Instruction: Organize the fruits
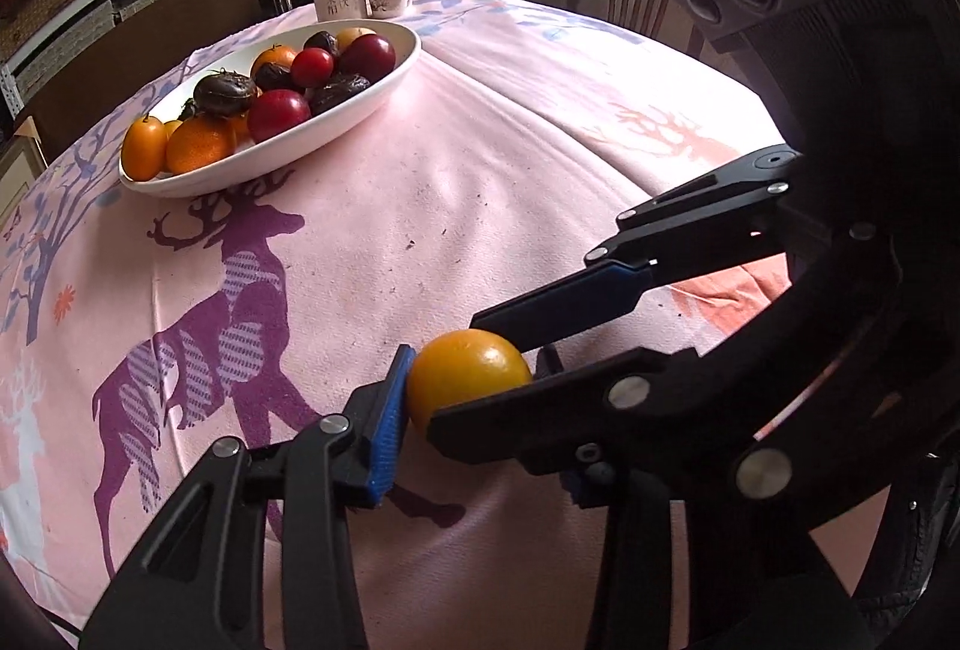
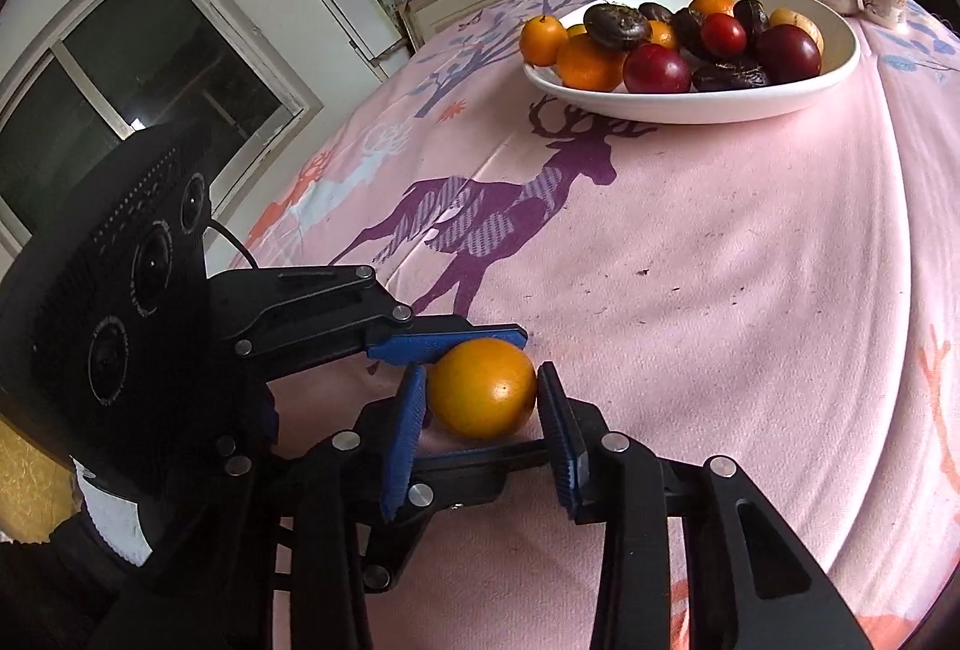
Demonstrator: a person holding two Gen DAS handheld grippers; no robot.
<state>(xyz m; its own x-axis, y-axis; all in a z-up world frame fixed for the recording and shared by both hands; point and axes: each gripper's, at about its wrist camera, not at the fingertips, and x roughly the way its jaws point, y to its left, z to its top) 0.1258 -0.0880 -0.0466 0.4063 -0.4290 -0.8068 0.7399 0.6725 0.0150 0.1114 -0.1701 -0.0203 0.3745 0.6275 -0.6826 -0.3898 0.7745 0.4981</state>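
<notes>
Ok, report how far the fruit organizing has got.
Done: many fruits already lie in the white bowl. In hand: left gripper and right gripper both clamp one orange on the pink tablecloth. Remaining: probably carrying it to the bowl.

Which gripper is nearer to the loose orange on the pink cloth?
Neither left nor right: both are on it. The left gripper has the loose orange between its fingers, and the right gripper clamps it too, crossing the left one.
</notes>
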